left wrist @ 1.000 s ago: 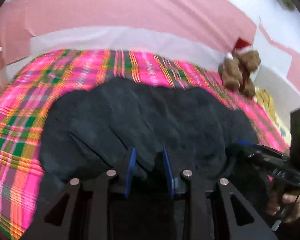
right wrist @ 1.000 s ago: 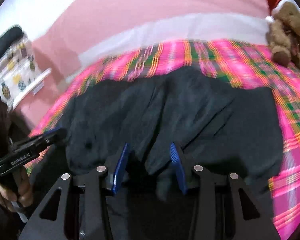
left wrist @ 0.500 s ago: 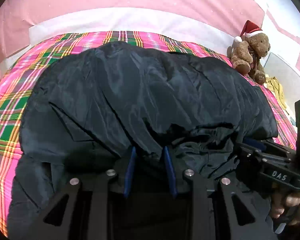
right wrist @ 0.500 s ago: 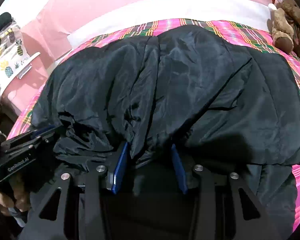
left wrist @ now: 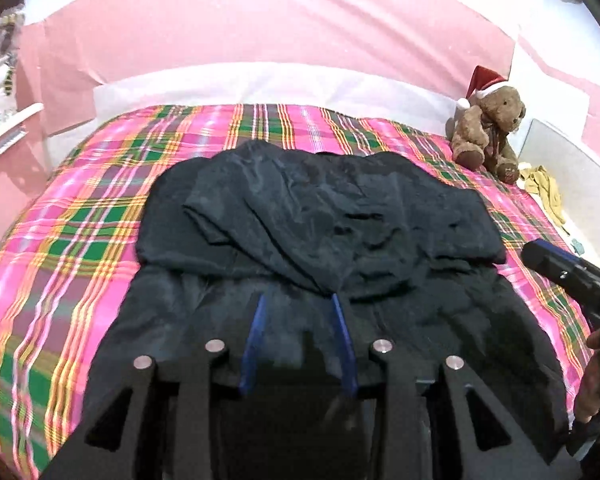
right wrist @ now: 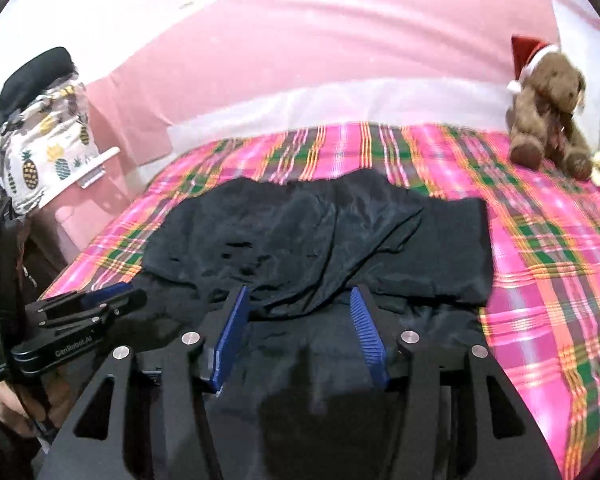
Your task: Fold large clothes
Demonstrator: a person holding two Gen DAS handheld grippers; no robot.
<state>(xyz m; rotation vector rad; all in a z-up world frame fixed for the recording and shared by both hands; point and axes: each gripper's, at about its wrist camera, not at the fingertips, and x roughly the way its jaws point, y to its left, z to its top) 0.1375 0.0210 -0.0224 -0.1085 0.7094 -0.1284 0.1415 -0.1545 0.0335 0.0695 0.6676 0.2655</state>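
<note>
Because the fold is laid and the cloth needs nothing more from either tool, you have both grippers letting go just on your side of the black garment's (left wrist: 324, 236) doubled edge. Your left gripper (left wrist: 298, 312) has its blue pads partly apart and opening, and nothing is pinched between them; the dark fabric only lies beneath and beyond the tips. Your right gripper (right wrist: 300, 304) stands wider, its jaws also opening, with the folded edge just past the pads and no cloth clamped that I can see. Each tool shows in the other's view, beside the garment's near corners, which suits a two-handed fold carried across evenly.

Taking the garment as the landmark: it lies in the middle of the plaid bedspread (left wrist: 80, 248), which shows on both of its sides and beyond its far edge. A teddy bear in a Santa hat (left wrist: 488, 128) sits well past its far right corner, close to the white pillow band (left wrist: 260, 84) that runs behind the garment at the head of the bed. A pineapple-print bag (right wrist: 44, 152) hangs off to the far left of it.

As for the garment itself, it is a large, dark, slightly shiny piece, rumpled, with the upper layer thrown over the lower so that a thick crosswise ridge runs near you. I judge this fold roughly done but untidy, with creases still to smooth.
</note>
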